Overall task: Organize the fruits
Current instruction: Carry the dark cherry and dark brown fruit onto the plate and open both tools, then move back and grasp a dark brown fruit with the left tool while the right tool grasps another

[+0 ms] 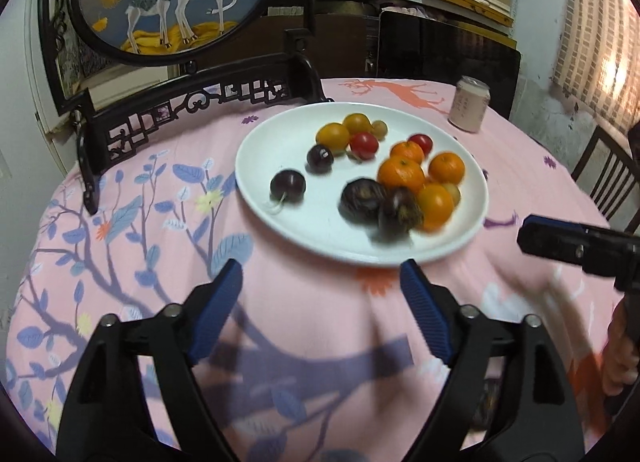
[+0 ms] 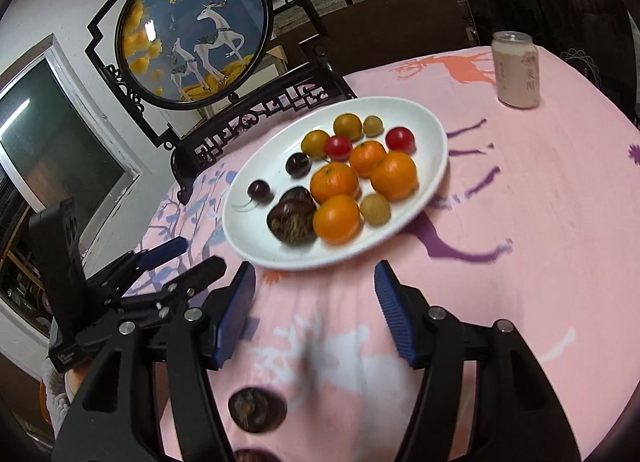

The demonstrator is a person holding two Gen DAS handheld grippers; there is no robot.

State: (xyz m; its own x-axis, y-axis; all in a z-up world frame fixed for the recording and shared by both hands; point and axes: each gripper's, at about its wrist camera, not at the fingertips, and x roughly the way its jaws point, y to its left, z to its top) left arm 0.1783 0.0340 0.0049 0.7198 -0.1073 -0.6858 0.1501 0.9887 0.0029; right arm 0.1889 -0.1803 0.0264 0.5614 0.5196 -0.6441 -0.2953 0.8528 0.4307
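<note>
Left wrist view shows me my left gripper point(image 1: 320, 278) with jaws wide and empty short of the white plate point(image 1: 280, 142) of fruit on the bench, while my right gripper point(image 2: 316, 282) likewise stands open, empty.

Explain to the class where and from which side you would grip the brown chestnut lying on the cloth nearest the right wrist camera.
Grip the chestnut across its rounded flanks, coming from above. It lies flat on the pink cloth, clear of the plate, so both sides look free; the right gripper, jaws open, seems just beyond it.
</note>
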